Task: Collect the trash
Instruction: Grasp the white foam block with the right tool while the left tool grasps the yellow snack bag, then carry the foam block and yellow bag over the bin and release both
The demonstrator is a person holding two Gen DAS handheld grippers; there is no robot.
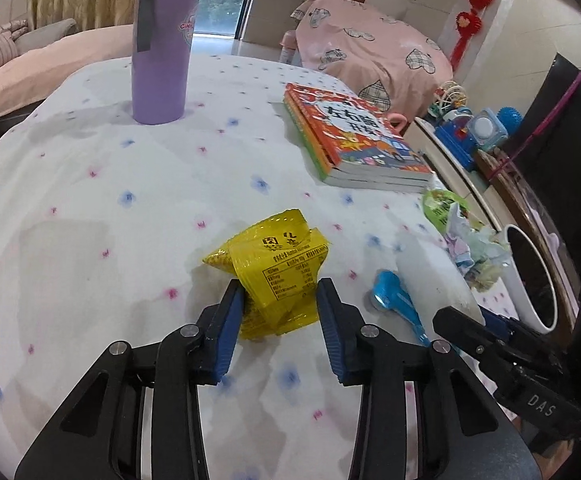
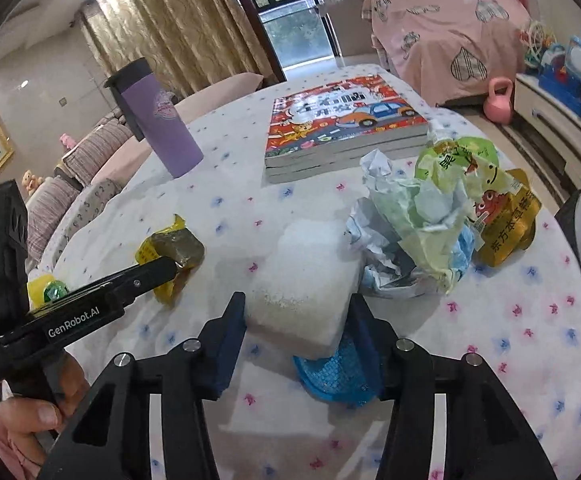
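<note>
A crumpled yellow snack wrapper (image 1: 278, 276) lies on the flowered tablecloth (image 1: 90, 184) between the jaws of my left gripper (image 1: 280, 294), which stand open around it, the left pad touching it. It also shows in the right wrist view (image 2: 170, 256). My right gripper (image 2: 296, 312) is open around a white foam block (image 2: 306, 292), which lies on a blue plastic piece (image 2: 330, 376). A pile of crumpled paper and snack packets (image 2: 430, 224) lies just beyond the block. The pile also shows at the table's right edge in the left wrist view (image 1: 466, 240).
A purple tumbler (image 1: 162, 48) stands at the far side. A stack of children's books (image 1: 354, 136) lies far right. A white bin (image 1: 530, 276) stands by the table's right edge. A blue toy piece (image 1: 394, 304) lies beside the foam block. A sofa and toy shelf surround the table.
</note>
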